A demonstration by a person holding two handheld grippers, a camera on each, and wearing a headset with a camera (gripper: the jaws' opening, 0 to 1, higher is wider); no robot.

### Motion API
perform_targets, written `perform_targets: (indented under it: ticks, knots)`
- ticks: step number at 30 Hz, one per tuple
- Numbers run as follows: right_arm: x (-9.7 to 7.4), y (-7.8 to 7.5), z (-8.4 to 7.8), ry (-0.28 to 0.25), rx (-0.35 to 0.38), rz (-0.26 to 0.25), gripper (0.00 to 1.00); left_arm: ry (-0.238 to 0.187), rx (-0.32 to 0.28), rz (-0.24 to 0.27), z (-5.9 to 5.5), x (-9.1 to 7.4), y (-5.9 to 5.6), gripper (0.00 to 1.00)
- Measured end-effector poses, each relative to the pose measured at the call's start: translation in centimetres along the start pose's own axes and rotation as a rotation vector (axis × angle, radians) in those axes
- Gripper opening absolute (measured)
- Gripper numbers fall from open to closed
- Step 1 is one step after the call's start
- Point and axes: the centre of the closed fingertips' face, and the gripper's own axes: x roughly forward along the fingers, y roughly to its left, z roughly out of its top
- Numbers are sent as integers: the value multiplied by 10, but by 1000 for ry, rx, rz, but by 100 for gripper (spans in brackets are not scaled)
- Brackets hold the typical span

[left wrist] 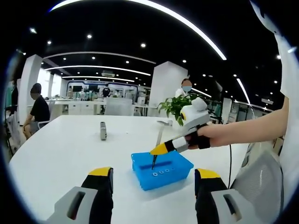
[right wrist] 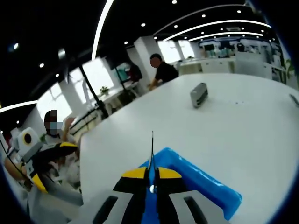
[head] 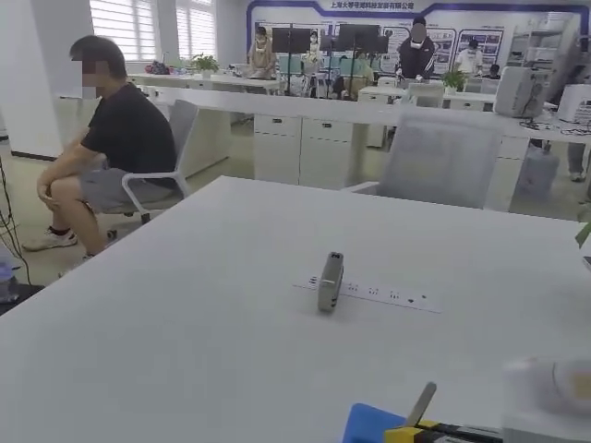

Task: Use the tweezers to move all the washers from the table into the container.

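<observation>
Right gripper point(right wrist: 152, 175) jaws together, clamped on slim metal tweezers point(right wrist: 152, 149), tips pointing out over blue rectangular plastic container point(right wrist: 205, 186) on white table point(right wrist: 243, 135). Left gripper view adds more: tweezer tips down inside the container, row of small silver ring washers point(left wrist: 161, 171) on its floor, a hand point(left wrist: 212, 135) gripping the right gripper. Left gripper point(left wrist: 154, 173) jaws wide apart, holding nothing, near the container's closer side. Head view has the container corner at bottom edge, tweezers rising from it; blurred white shape bottom right, can't tell what. Grey oblong device point(head: 330, 281) lies mid-table, well apart. Beyond: grey mesh chair point(head: 443, 161), seated person in black shirt point(head: 125, 138).
</observation>
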Motion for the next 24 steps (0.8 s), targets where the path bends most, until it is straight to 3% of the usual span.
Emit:
perform_targets:
  ticks: [7, 21, 24]
  knots:
    - [13, -5, -12, 33, -60, 3, 4, -15, -16, -2, 3, -1, -1, 71]
    - [22, 3, -22, 67, -200, 23, 4, -15, -16, -1, 4, -1, -1, 70]
    - [22, 4, -21, 68, -224, 27, 4, -18, -22, -19, 4, 0, -4, 70]
